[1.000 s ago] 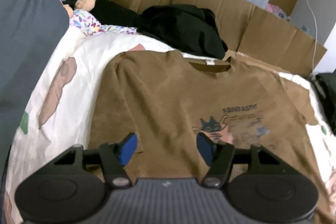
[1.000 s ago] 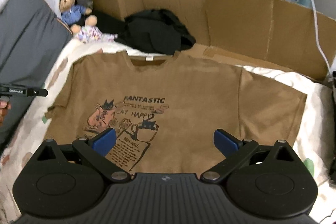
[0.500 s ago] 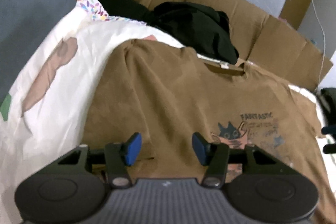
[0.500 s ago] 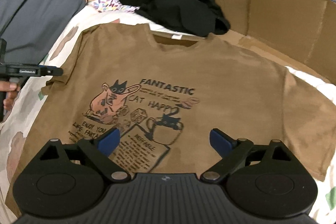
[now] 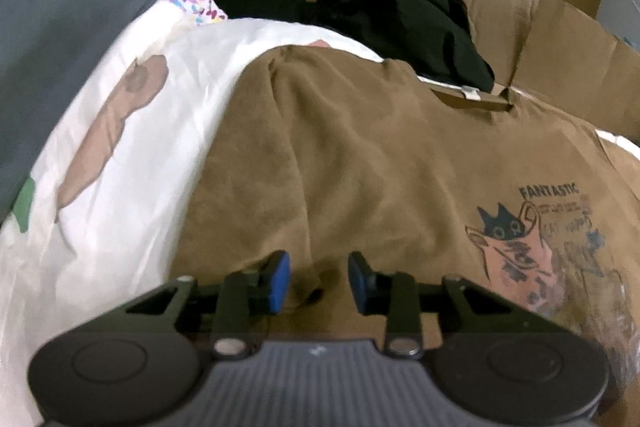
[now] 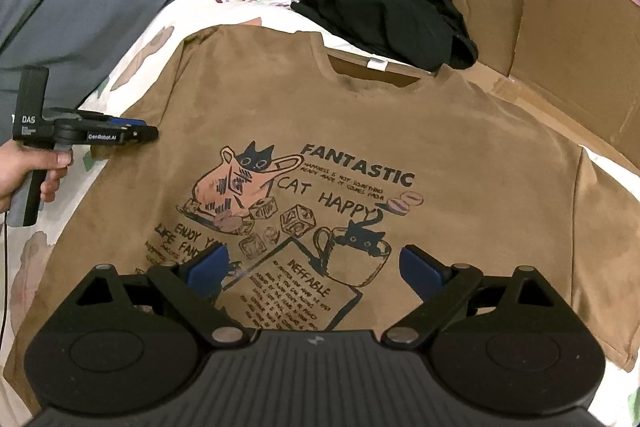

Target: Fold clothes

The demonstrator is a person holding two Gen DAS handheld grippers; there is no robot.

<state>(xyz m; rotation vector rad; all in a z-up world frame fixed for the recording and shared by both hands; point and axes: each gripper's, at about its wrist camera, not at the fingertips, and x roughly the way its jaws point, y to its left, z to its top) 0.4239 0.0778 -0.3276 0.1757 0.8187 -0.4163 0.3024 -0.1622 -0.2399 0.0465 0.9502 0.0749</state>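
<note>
My left gripper (image 5: 319, 281) hangs with jaws partly apart over the brown T-shirt's (image 6: 360, 131) left sleeve edge; my right gripper (image 6: 316, 267) hovers wide open above its near hem.

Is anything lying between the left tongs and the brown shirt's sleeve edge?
Nothing visible: the open left tongs sit right over the brown printed T-shirt near its sleeve edge, only bare fabric between the pads. The black garment lies beyond the collar.
</note>
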